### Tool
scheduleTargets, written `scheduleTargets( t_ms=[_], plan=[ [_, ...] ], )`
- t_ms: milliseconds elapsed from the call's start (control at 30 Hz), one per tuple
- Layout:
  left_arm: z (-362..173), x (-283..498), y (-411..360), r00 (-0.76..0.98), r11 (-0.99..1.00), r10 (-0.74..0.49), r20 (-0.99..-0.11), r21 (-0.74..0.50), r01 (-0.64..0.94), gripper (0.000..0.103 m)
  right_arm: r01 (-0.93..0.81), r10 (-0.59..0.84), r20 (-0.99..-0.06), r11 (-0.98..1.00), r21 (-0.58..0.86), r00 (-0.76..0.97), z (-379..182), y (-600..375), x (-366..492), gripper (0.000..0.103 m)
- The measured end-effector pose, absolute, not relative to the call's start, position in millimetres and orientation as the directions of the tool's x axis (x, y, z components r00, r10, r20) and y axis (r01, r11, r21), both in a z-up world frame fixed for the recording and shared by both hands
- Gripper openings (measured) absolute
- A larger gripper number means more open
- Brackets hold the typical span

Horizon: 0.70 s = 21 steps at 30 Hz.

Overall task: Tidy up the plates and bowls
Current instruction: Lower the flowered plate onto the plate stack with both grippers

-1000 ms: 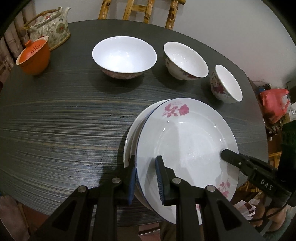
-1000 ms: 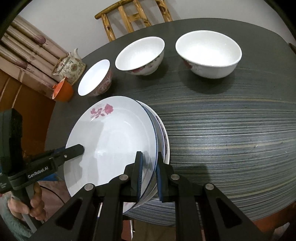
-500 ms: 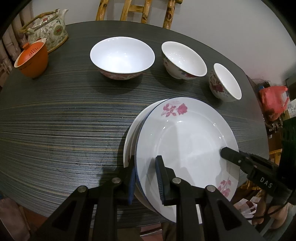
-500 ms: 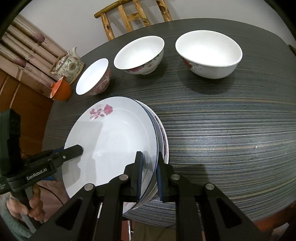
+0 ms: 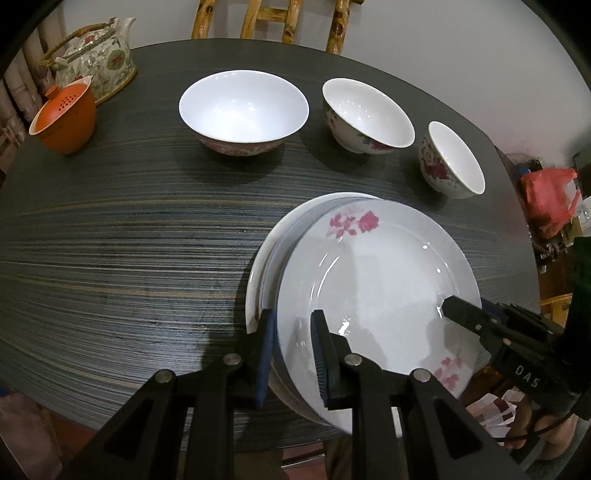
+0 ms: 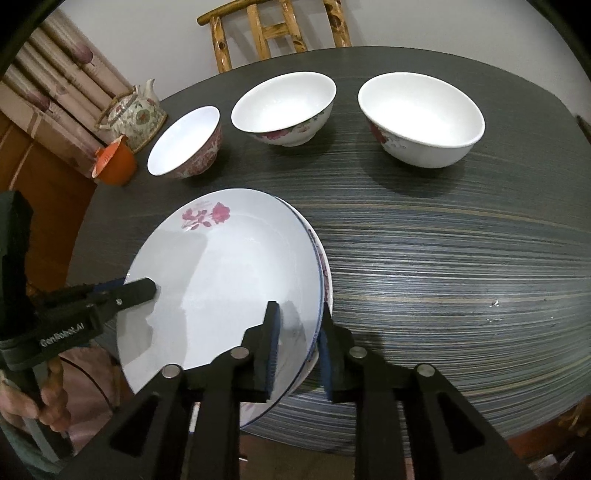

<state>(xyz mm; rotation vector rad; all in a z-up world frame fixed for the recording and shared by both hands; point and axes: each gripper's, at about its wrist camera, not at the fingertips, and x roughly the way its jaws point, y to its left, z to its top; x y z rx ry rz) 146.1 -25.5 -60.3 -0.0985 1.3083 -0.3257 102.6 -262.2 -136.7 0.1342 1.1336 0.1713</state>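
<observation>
A white top plate with red flowers (image 5: 376,291) (image 6: 225,284) lies on a stack of plates (image 5: 258,280) at the table's near edge. My left gripper (image 5: 291,354) has its jaws on either side of the top plate's left rim, with a gap showing at the fingers. My right gripper (image 6: 297,350) stands the same way at the right rim, wider than before. Three white bowls stand in a row beyond: large (image 5: 243,110), medium (image 5: 365,114), small (image 5: 452,158).
A floral teapot (image 5: 92,55) and an orange cup (image 5: 64,118) stand at the table's far left. A bamboo chair (image 5: 269,18) is behind the dark striped table (image 5: 129,240). A red bag (image 5: 550,199) lies off the right edge.
The right gripper's jaws have spread apart around the plate rim. The left gripper's jaws look slightly wider too. The plate sits lower on the stack.
</observation>
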Motion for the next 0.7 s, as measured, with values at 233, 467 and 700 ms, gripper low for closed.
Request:
scheduleTargets(
  t_ms=[233, 467, 700],
  plan=[
    [-47, 145, -33, 0.251, 0.945, -0.299, -0.921, -0.249, 0.214, 0.02, -0.063, 0.202, -0.892, 0.979, 0.193, 0.405, -141, -263, 102, 0.026],
    [-50, 142, -28, 0.258, 0.947, -0.298, -0.919, -0.25, 0.204, 0.02, -0.068, 0.216, -0.885, 0.976, 0.206, 0.412, -137, -267, 98, 0.026],
    [-45, 137, -28, 0.289, 0.951, -0.281, -0.915, -0.224, 0.214, 0.02, -0.056, 0.213, -0.88, 0.976, 0.209, 0.425, -134, -268, 99, 0.026]
  ],
)
